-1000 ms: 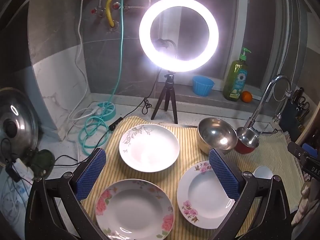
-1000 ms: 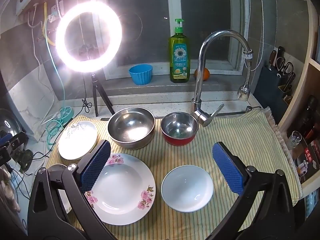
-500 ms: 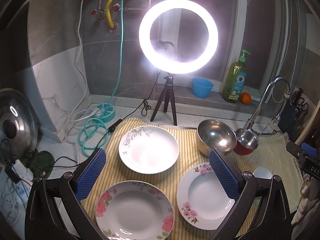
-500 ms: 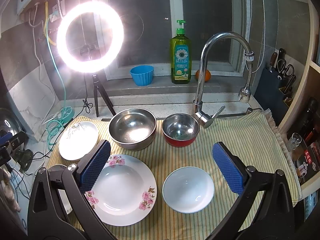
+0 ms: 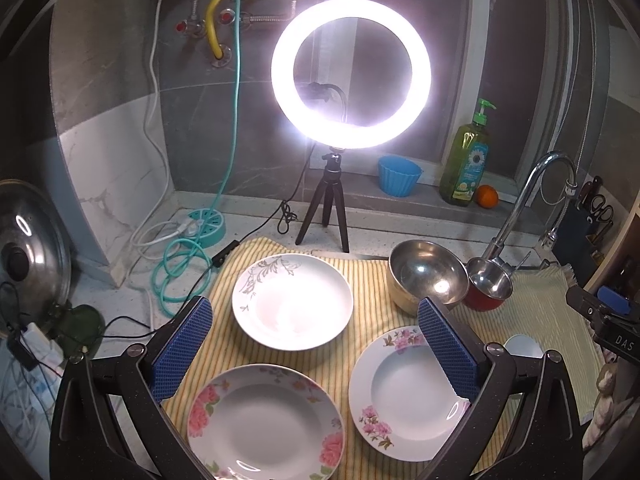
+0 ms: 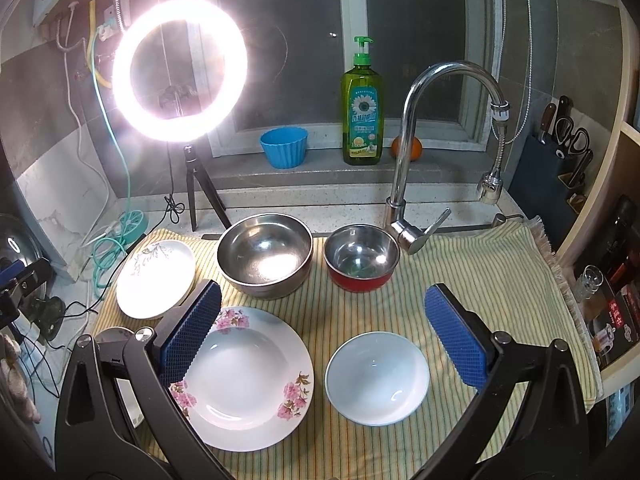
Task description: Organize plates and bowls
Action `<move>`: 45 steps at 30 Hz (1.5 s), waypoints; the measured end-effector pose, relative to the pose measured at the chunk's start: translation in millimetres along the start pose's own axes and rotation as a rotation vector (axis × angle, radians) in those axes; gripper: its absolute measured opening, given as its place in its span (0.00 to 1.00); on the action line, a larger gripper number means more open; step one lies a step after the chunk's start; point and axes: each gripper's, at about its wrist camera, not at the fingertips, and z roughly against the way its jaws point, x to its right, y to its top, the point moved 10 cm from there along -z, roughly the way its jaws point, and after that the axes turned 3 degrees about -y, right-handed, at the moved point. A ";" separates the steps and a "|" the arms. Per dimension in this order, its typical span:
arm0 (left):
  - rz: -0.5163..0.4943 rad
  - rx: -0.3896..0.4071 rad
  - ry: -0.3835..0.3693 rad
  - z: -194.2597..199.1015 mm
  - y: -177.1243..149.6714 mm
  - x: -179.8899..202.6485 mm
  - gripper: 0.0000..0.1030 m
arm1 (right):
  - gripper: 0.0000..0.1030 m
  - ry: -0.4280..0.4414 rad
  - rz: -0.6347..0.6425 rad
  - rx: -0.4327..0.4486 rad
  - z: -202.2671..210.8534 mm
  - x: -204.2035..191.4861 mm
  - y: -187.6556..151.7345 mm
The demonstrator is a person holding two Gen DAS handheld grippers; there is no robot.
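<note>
Both tongs, left (image 5: 316, 350) and right (image 6: 322, 330), hover spread wide and empty; plates (image 5: 293, 300) and bowls (image 6: 377, 377) lie scattered singly on the striped cloth (image 6: 480, 276). Glazed rims could slip from a shallow pinch and chip

light: ring lamp (image 5: 351, 73) | glare: strong halo | room: dim | edges: fisheye-bent, dark corners

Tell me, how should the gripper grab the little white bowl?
Probably by the rim. The little white bowl sits upright and open, apart from the pink-flower plate. The open right gripper could come from above, one finger inside and one outside the near or right edge, where the striped cloth is bare.
</note>
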 end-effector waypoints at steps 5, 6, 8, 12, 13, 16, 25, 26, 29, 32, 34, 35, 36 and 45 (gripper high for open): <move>-0.003 -0.009 -0.004 -3.5 -1.1 3.4 0.99 | 1.00 -0.003 -0.001 -0.002 -0.8 0.6 -0.8; -0.005 -0.008 -0.004 -3.7 -0.7 4.1 0.99 | 1.00 -0.002 -0.002 -0.003 -0.8 0.5 -1.0; -0.005 -0.005 -0.005 -3.1 -0.3 4.6 0.99 | 1.00 0.000 -0.005 -0.005 -1.5 1.0 -1.8; -0.004 0.001 -0.003 -3.3 0.4 3.2 0.99 | 1.00 0.001 -0.005 -0.005 -3.2 1.0 -1.3; -0.004 0.001 -0.003 -3.6 0.6 2.8 0.99 | 1.00 0.000 -0.003 -0.006 -3.3 0.8 -1.3; -0.004 0.001 -0.005 -4.1 0.6 2.8 0.99 | 1.00 0.000 -0.003 -0.007 -3.9 0.9 -1.3; -0.003 0.000 -0.006 -4.6 0.7 3.2 0.99 | 1.00 0.000 -0.004 -0.011 -5.6 -0.2 -2.5; -0.004 0.000 -0.006 -4.4 0.5 3.4 0.99 | 1.00 0.000 -0.004 -0.011 -5.5 0.0 -2.6; -0.005 -0.001 -0.007 -5.5 0.6 4.1 0.99 | 1.00 0.000 -0.004 -0.011 -5.6 0.5 -2.6; -0.006 -0.002 -0.011 -6.5 0.9 5.5 0.99 | 1.00 0.000 -0.005 -0.013 -6.5 -0.4 -3.4; -0.009 -0.002 -0.013 -7.6 0.8 6.8 0.99 | 1.00 -0.001 -0.006 -0.014 -6.6 -0.7 -4.6; -0.009 -0.003 -0.014 -7.5 0.4 6.9 0.99 | 1.00 -0.001 -0.006 -0.015 -6.7 -0.9 -5.4; -0.009 -0.003 -0.016 -7.8 0.2 7.1 0.99 | 1.00 0.000 -0.005 -0.015 -6.7 -0.4 -4.7; -0.013 -0.006 -0.025 -11.6 0.3 10.1 0.99 | 1.00 -0.003 -0.009 -0.017 -9.2 0.0 -9.2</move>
